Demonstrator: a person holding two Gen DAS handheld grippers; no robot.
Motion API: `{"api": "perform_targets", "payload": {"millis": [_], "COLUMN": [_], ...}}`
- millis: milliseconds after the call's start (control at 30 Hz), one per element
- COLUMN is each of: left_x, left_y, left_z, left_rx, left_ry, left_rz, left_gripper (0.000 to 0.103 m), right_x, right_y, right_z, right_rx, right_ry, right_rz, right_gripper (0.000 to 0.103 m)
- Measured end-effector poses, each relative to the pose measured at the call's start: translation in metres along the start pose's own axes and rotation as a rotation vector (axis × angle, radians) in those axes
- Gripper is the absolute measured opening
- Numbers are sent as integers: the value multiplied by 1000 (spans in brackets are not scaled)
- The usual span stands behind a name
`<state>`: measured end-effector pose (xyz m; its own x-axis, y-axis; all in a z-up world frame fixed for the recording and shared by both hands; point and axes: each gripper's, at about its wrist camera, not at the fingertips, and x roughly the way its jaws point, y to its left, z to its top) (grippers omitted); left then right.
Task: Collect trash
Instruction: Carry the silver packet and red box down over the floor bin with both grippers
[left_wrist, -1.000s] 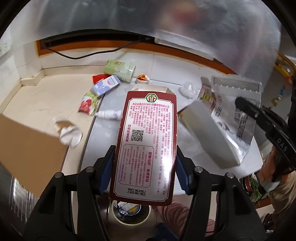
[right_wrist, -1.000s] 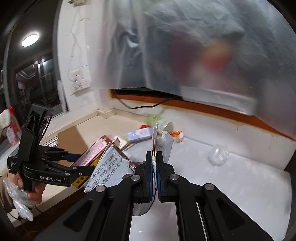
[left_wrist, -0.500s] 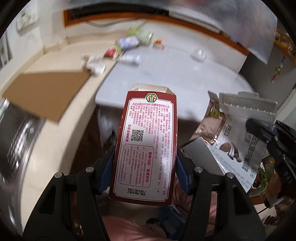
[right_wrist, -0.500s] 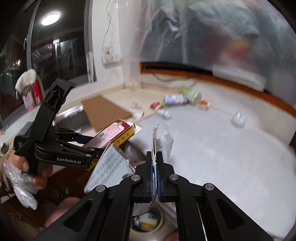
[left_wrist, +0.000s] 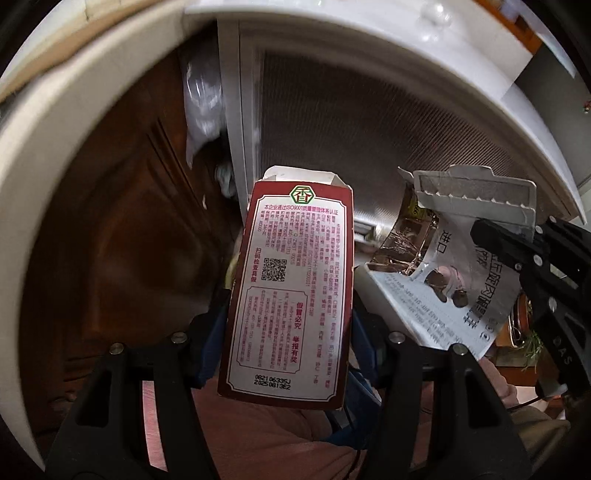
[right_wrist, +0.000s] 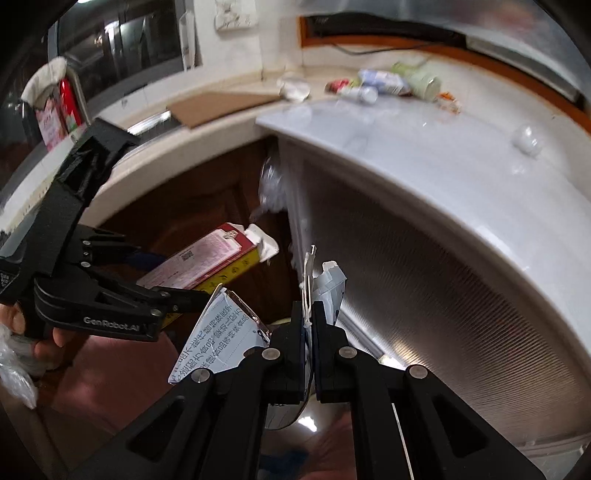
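My left gripper (left_wrist: 290, 325) is shut on a dark red carton (left_wrist: 291, 288) with an open top flap, held below the counter edge. It also shows in the right wrist view (right_wrist: 207, 260), held by the left gripper (right_wrist: 173, 299). My right gripper (right_wrist: 309, 325) is shut on a torn silver foil bag (right_wrist: 221, 332) with printed text. The bag (left_wrist: 461, 273) and the right gripper (left_wrist: 517, 254) show at the right of the left wrist view. Both sit side by side, low in front of the white appliance.
A white appliance (right_wrist: 461, 258) with a ribbed front stands under a white top (right_wrist: 406, 147). Several wrappers and a tube (right_wrist: 384, 83) lie at its back edge, with a cardboard sheet (right_wrist: 218, 105) on the beige counter. A dark wooden cabinet door (left_wrist: 122, 240) is at the left.
Both grippers have dropped from above the counter to below its edge, carrying the carton and the foil bag. The views now face the appliance front and cabinet.
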<state>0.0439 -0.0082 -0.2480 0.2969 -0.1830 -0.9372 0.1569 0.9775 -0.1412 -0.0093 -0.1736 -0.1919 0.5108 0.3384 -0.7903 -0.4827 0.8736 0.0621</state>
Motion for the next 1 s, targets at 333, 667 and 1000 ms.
{"api": "perform_targets", "payload": {"millis": [333,667,1000], "left_x": [48,95,156], "left_y": [13,26,37], "left_z": [-1,4,3], "left_rx": [-6,18,10], "left_ry": [74,103,220], "left_rz": [26,35,27], "left_gripper": [56,56,56], "right_x": [49,119,209], "right_y": [-4,-13,-27], "right_z": [4,-5,-19], "right_rx": [-20,-28,-17], "right_ry": [58,128,240], "right_rz": [1,12,16], "right_gripper": [3,3,3]}}
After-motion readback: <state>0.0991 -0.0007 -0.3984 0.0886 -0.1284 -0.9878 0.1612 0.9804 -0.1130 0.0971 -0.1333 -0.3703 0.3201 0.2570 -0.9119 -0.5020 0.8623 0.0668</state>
